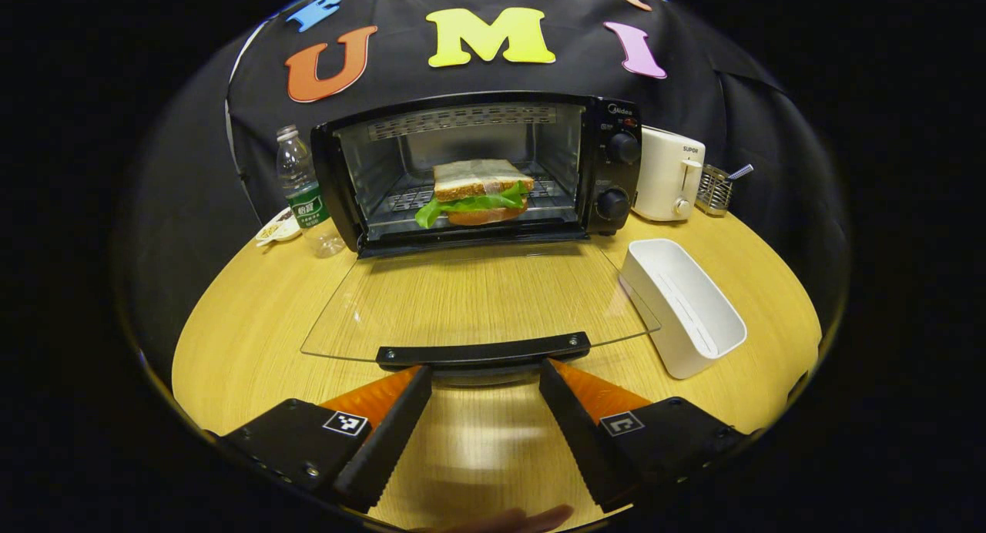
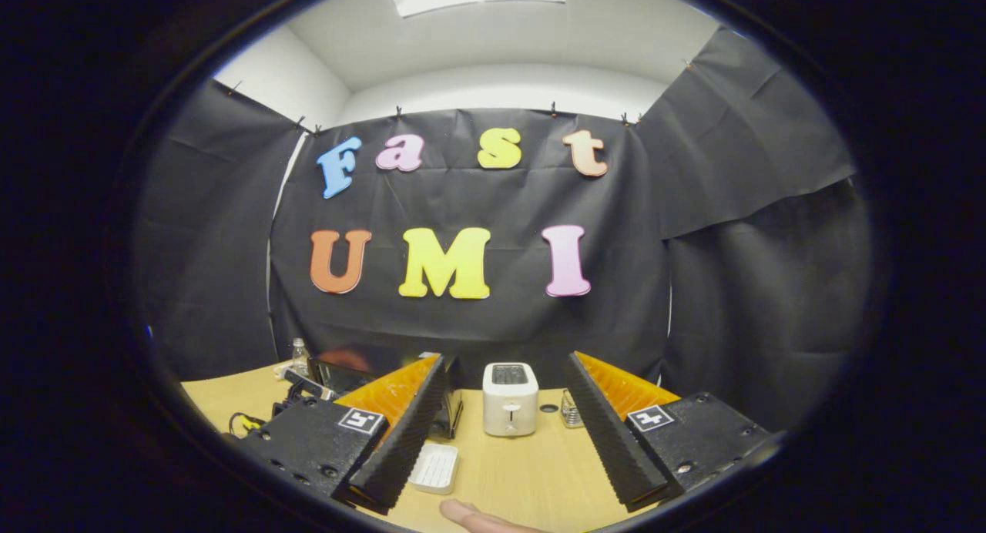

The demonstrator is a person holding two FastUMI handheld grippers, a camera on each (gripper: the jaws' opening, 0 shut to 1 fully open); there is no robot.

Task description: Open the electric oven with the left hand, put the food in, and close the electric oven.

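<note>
A: Status. Oven stands at the back of the worktop, door dropped flat toward the camera. Sandwich sits on the rack inside, lettuce hanging over its front edge. Judged remaining step: close the door.

B: Left tool?

A: Spread wide, holding nothing. Its two fingertips sit just at the near side of the door handle, one toward each end of the bar's middle. I cannot tell whether they touch it.

B: Right tool?

A: Also spread wide and empty, held high and well back from the worktop, facing the booth wall with the toaster between its fingers in the distance.

B: Risks from here?

A: First, the grip. If the fingers close short of the handle they catch only its edge, and the door could slip out partway up and drop back onto the worktop. Second, the white tray lies just beside the door's right corner; a sideways drift during the lift may knock it. Third, the lettuce near the front of the rack: judged close enough to the opening that a hard swing could pinch it.

B: Mitigation?

A: Seat the handle deep between the fingers, lift slowly, straight up and forward.
</note>
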